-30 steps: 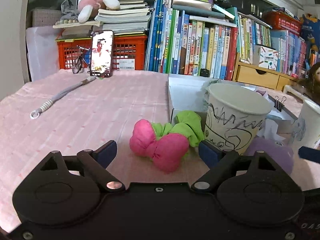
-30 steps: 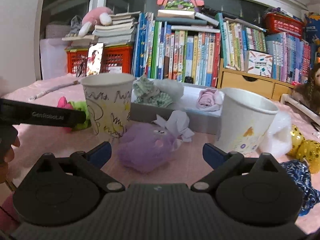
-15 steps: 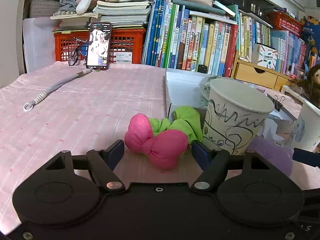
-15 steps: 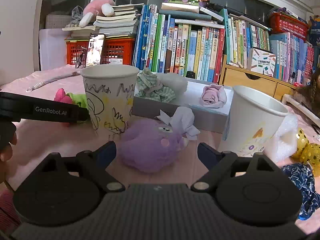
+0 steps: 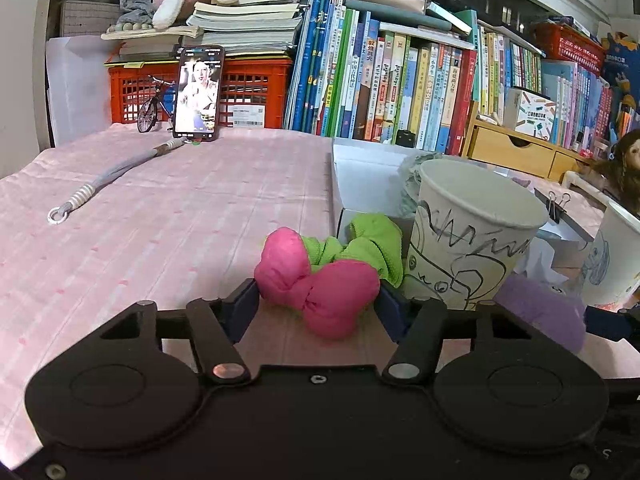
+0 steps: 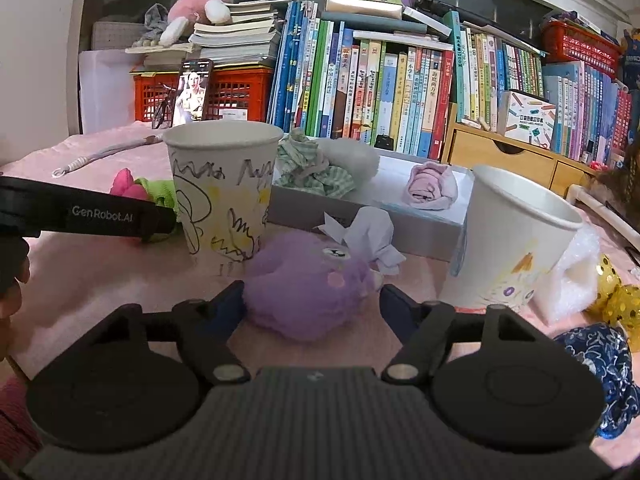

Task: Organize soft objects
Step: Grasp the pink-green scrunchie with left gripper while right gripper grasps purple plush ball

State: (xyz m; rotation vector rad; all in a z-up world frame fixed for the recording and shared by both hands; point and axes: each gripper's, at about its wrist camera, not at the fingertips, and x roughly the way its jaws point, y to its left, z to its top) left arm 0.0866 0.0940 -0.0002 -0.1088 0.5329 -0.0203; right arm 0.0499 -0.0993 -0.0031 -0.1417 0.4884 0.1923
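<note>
A pink bow with a green band [image 5: 320, 292] lies on the pink cloth beside a scribbled paper cup [image 5: 468, 240]. My left gripper [image 5: 317, 300] is closing around it, and both pads touch the bow's sides. A purple plush [image 6: 308, 292] lies between that cup [image 6: 224, 200] and a second cup [image 6: 508, 240]. My right gripper [image 6: 311, 296] is closing on it. Its left pad meets the fur, while the right pad stands a sliver off. The left gripper's body [image 6: 100, 214] crosses the right wrist view.
A grey box [image 6: 360, 216] behind the cups holds a green checked cloth [image 6: 312, 168] and a pink cloth [image 6: 432, 186]. Crumpled white paper [image 6: 372, 232] lies near the plush. Bubble wrap [image 6: 572, 280], gold sequins [image 6: 616, 296] and blue fabric [image 6: 600, 372] lie right. A phone [image 5: 198, 92] and cord [image 5: 100, 180] sit far left.
Both grippers' jaws have narrowed from wide open. The left pads have come in to the bow's sides and the right pads to the plush. Neither toy has left the cloth.
</note>
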